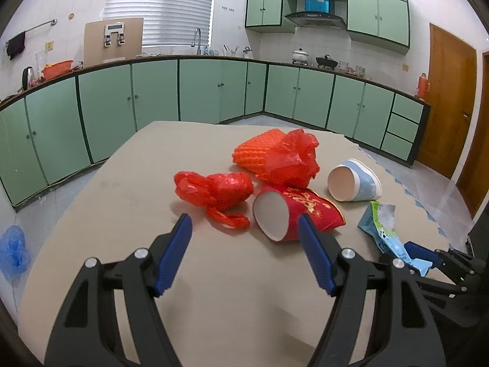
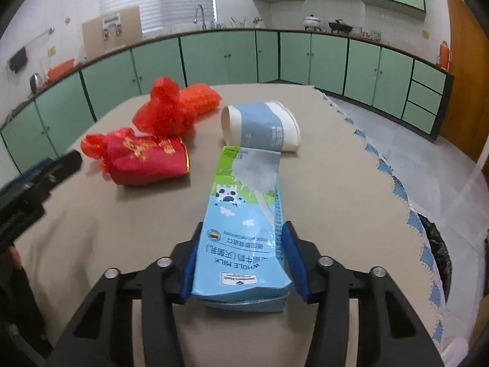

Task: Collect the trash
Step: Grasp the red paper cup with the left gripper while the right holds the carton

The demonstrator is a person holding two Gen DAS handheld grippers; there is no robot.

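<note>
R tool (image 2: 241, 253) pinched carton (image 2: 244, 214); L tool (image 1: 244, 253) wide, empty. Crushed carton could buckle, slip w/ lift.

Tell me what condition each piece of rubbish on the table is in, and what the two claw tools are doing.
milk carton: flattened, lying down, clamped between the right claw's pads.
red paper cup: on its side, empty.
blue paper cup: on its side, empty.
red plastic bags: crumpled, loose.
orange foam net: lying under one red bag.
right gripper: shut on the carton.
left gripper: open, empty.
</note>
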